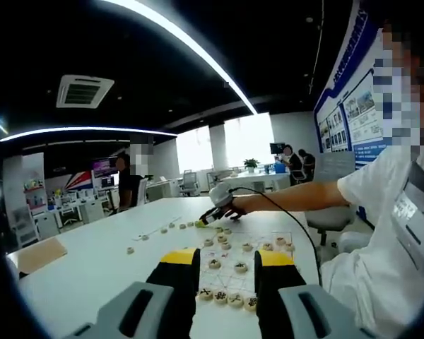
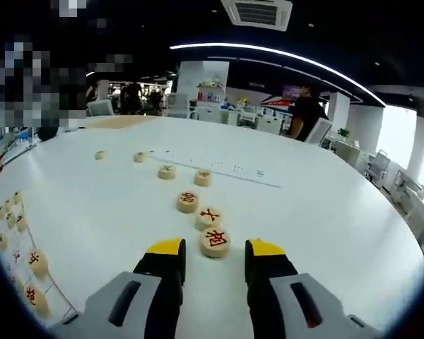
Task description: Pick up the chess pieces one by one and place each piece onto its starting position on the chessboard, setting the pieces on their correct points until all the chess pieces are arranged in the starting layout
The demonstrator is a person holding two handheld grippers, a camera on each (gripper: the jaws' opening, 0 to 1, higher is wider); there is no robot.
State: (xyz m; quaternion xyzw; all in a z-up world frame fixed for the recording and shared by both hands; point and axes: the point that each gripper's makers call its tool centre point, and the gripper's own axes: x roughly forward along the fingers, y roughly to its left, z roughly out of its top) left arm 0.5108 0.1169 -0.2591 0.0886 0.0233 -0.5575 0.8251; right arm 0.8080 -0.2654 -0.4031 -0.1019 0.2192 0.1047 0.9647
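Right gripper [image 2: 212, 256] is spread wide with the nearest disc [image 2: 215, 241] sitting just between the yellow tips, not pinched yet. More discs [image 2: 187, 201] trail off across the white table [image 2: 325, 212], well away from the board [image 2: 18, 258] on the left. My guess: small wooden pucks, light, stiff and a bit slick, so squeeze across the rim and keep it flat. Left gripper [image 1: 226, 263] hangs open over the board [image 1: 258, 263], holding nothing, with placed pieces [image 1: 214, 263] in front of it
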